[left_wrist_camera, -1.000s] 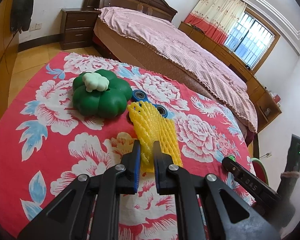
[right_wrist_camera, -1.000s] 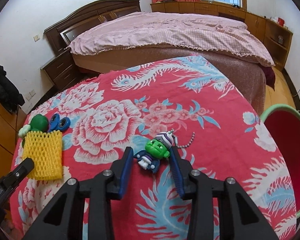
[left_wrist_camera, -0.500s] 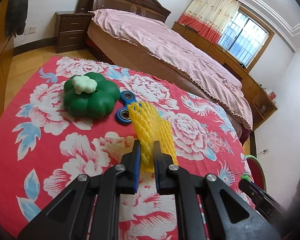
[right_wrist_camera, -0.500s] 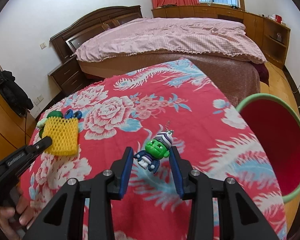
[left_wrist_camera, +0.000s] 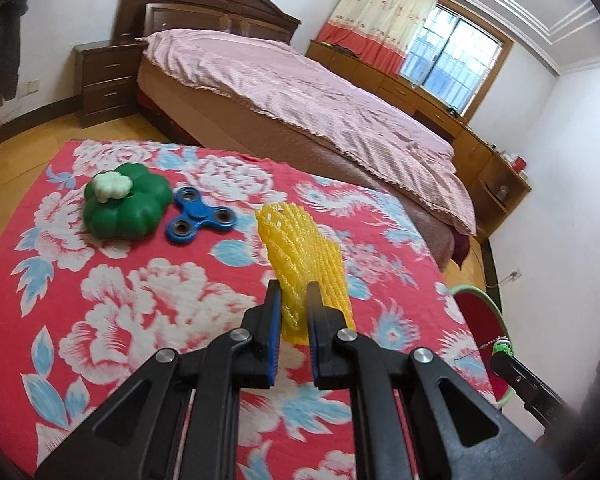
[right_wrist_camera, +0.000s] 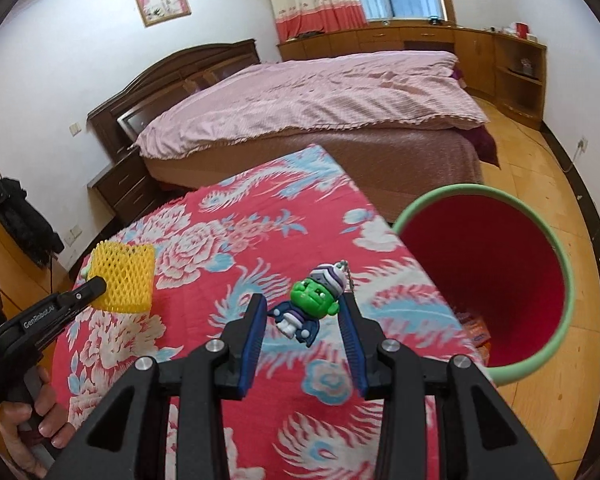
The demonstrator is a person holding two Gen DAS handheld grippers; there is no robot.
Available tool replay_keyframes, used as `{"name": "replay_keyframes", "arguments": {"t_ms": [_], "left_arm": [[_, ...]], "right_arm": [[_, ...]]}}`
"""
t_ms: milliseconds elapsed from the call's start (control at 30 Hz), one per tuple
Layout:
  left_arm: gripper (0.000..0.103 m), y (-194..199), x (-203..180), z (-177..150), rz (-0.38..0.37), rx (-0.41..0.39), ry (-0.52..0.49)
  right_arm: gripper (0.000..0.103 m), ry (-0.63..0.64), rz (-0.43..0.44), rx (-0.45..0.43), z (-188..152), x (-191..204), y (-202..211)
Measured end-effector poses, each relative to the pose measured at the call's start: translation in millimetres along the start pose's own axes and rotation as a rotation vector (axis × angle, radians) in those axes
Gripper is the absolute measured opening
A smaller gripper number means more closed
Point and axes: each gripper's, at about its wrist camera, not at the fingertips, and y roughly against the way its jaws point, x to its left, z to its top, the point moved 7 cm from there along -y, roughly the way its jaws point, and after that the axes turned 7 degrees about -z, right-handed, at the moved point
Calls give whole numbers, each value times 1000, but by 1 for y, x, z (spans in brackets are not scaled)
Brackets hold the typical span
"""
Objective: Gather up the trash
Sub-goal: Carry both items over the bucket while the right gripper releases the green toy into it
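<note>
Your left gripper (left_wrist_camera: 294,300) fingers pinch the yellow net (left_wrist_camera: 304,256), lifted above the surface (left_wrist_camera: 148,300). Your right gripper (right_wrist_camera: 304,316) fingers clamp the green figure (right_wrist_camera: 314,300), near the red bin (right_wrist_camera: 556,248) beside the surface.

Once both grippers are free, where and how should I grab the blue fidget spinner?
The blue fidget spinner lies flat on the floral cloth, beside the green toy on one side. Come from above and pinch one lobe, best the one pointing away from the toy: the lobes are narrow, and a side approach would likely just push it.
</note>
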Motion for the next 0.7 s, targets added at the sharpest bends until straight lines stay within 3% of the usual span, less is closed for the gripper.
{"name": "replay_keyframes", "arguments": {"t_ms": [367, 700], "left_arm": [[11, -1, -56, -10, -75, 37, -61], [11, -26, -115, -26, -124, 110, -139]], "right_arm": [[40, -93, -24, -35, 2, -51, 20], [40, -167, -54, -54, 6, -100, 24]]}}
